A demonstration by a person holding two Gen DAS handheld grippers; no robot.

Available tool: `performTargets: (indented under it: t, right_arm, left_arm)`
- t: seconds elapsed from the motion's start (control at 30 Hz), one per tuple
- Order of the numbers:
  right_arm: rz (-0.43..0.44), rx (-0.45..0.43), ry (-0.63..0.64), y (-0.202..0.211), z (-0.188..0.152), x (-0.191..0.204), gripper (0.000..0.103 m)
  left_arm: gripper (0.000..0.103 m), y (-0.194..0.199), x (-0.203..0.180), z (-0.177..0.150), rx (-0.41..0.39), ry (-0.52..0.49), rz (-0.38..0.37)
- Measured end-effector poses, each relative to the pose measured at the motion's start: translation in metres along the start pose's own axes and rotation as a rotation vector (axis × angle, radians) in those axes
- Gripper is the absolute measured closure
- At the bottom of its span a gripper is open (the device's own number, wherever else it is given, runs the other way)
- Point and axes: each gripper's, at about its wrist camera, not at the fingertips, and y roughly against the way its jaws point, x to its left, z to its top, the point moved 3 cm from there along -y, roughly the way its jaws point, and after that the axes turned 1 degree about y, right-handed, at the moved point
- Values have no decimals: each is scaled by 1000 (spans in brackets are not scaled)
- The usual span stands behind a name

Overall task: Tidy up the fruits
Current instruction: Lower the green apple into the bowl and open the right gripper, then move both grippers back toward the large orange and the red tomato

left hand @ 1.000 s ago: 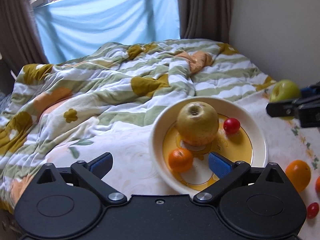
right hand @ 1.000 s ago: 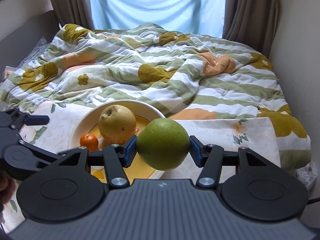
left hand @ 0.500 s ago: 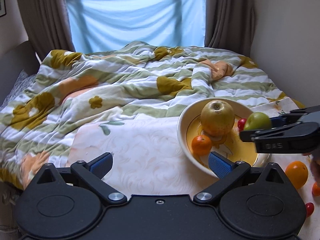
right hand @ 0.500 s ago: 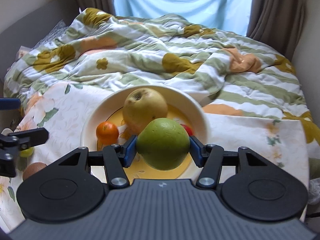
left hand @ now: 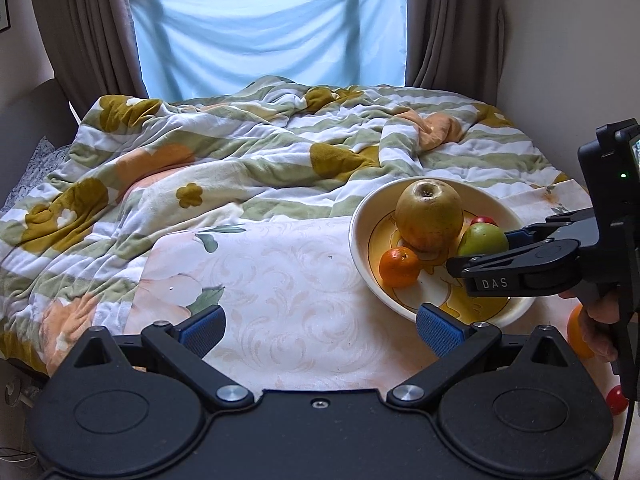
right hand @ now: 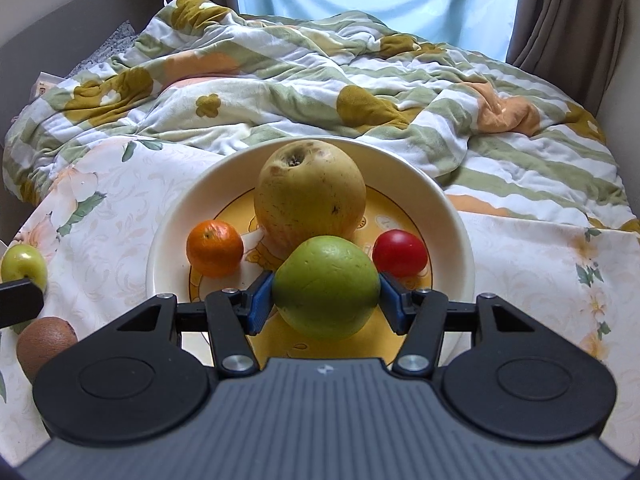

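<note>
- The right gripper [right hand: 326,294], clenched on the green apple [right hand: 327,286], has come down over the plate [right hand: 452,216]; release looks close.
- The left gripper [left hand: 320,326] waits, fingers spread and empty.

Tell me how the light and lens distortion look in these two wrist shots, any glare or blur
Left wrist view: backlit by the blue-covered window, no harsh glare; fisheye bends the curtains; right hand-held gripper and green apple sharp. Right wrist view: soft daylight, faint sheen on the green apple, mild shadow under it on the plate; corners vignetted, no motion blur.
</note>
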Motion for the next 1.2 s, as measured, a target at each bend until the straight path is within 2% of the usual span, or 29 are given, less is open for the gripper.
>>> performTargets:
  t: [0.07,0.13,0.17,0.23,0.63,0.93,1.2]
  right_arm:
    - [-15,-9,11,0,0,1,30]
    - [-32,-29,22,5,3,3,17]
    - [-45,-41,25,8,3,4,1]
    - [-79,-69,21,15,4,3,0]
    - [-69,-81,-35,59,1,-6,0]
    - [-105,-128,-89,130,-7,-26,0]
    - [-156,-162,-174,194,-38,-56,0]
  left_arm:
    - [0,1,1,-2,1,1,-3]
    - [0,2,0,-3,4,0,-1]
    - [0,3,0,-4,5,0,-1]
    - [0,4,-1,-4,5,-1,-1]
    - [0,26,-4,-2,-17,5,-1]
    - [0,56,-9,5,-67,-8,-23]
    - [0,86,-22,-5,-102,8,-18]
